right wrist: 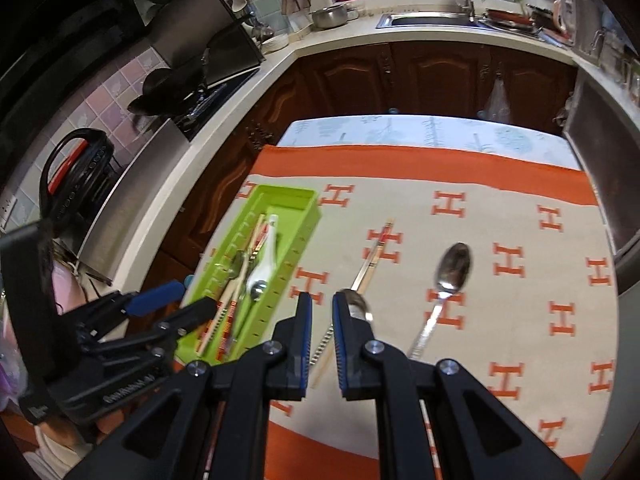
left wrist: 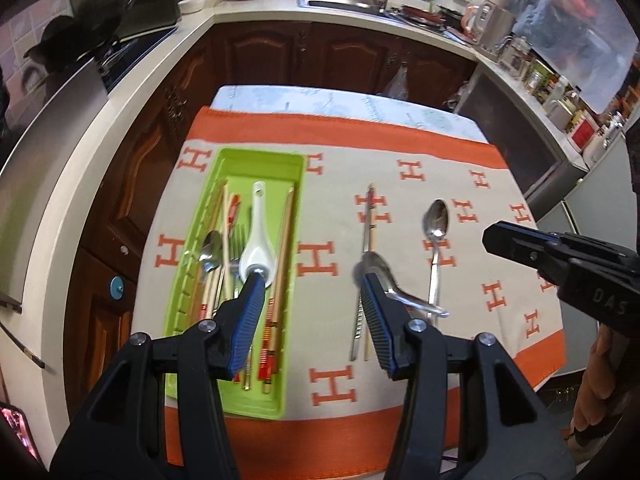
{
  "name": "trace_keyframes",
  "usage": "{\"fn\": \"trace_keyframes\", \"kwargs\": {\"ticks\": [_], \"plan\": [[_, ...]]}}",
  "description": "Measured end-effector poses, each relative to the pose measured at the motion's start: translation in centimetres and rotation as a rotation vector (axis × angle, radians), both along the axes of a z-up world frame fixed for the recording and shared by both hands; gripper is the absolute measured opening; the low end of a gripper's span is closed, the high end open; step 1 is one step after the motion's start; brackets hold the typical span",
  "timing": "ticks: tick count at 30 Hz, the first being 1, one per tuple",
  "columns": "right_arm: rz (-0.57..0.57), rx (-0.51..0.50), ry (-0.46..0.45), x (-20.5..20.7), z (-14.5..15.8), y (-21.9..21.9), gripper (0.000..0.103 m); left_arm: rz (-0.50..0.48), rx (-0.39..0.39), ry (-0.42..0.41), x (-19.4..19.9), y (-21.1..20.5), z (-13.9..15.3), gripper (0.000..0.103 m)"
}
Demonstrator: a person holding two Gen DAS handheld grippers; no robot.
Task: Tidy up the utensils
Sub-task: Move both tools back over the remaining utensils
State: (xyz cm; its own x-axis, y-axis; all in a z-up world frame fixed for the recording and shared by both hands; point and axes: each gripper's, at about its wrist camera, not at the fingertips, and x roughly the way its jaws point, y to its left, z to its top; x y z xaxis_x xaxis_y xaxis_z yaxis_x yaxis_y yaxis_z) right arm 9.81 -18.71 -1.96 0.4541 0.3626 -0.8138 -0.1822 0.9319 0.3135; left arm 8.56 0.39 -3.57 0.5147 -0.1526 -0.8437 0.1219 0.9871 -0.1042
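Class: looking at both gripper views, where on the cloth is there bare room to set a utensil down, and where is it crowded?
Bare cloth lies beyond and right of the long metal spoon, and between the green tray and the chopsticks. The tray is crowded, as is the patch where chopsticks and a second spoon overlap.

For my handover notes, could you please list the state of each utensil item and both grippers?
Green tray: holds utensils.
White spoon: in tray.
Chopsticks: on cloth.
Long spoon: on cloth.
Short spoon: on cloth.
Left gripper: open.
Right gripper: slightly open, empty.
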Motion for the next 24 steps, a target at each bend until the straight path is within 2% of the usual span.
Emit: {"fn": "trace_keyframes", "kwargs": {"ticks": [8, 12, 17, 24], "plan": [[-0.037, -0.029, 0.003, -0.6, -0.2, -2.6, 0.011, -0.057, -0.006, -0.007, 0.0, -3.1, 0.6, 0.047], [-0.056, -0.021, 0.026, -0.4, -0.9, -3.4, 0.02, -0.066, -0.025, 0.005, 0.6, -3.6, 0.2, 0.047], [-0.088, 0.021, 0.049, 0.0, -2.0, -4.5, 0.02, -0.059, -0.033, 0.048, 2.0, -3.6, -1.6, 0.047], [-0.119, 0.058, 0.103, 1.1, -4.6, -5.7, 0.02, -0.049, -0.053, 0.134, 3.8, -4.1, -5.6, 0.047]]}}
